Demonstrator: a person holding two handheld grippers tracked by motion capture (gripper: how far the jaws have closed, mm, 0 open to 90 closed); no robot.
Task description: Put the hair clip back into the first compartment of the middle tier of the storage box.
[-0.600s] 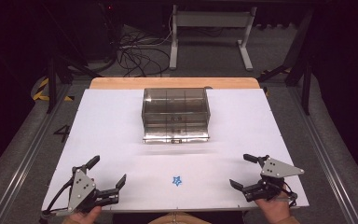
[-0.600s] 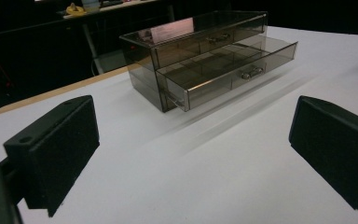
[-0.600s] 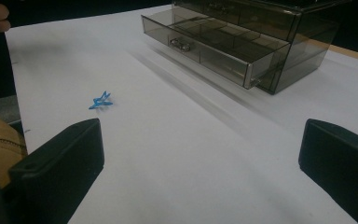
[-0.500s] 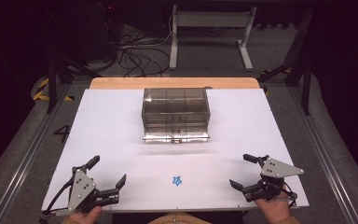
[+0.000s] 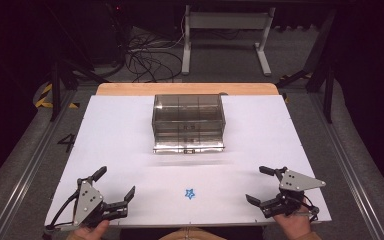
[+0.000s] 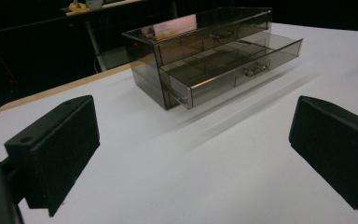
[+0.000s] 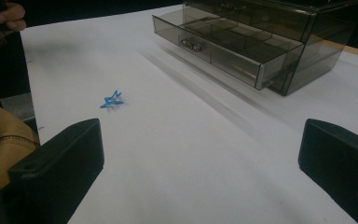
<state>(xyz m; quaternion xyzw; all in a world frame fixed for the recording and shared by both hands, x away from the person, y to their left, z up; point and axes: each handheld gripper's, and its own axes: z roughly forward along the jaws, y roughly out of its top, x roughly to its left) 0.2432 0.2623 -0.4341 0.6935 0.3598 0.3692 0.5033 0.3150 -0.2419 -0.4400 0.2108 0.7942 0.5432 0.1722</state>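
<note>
The white tabletop [image 5: 130, 140] carries a smoked clear drawer organiser [image 5: 188, 122], which sits at the middle toward the far edge. Its lower drawer [image 6: 233, 65] stands pulled partway out toward the person, divided into compartments, with a small metal handle [image 6: 256, 70] on its front; the upper drawer [image 6: 214, 37] is shut.

Near of the organiser, to its left, the left tool [image 5: 115, 192] rests low on the tabletop with its jaws wide apart and nothing between them. To the organiser's near right, the right tool [image 5: 260, 185] likewise stands spread and empty.

Directly near of the organiser lies a small blue star [image 5: 190, 193], well apart from both tools.

To pick up the star cleanly, the nearer tool should probably come down over it with jaws straddling it before closing, as it is flat and slight.
</note>
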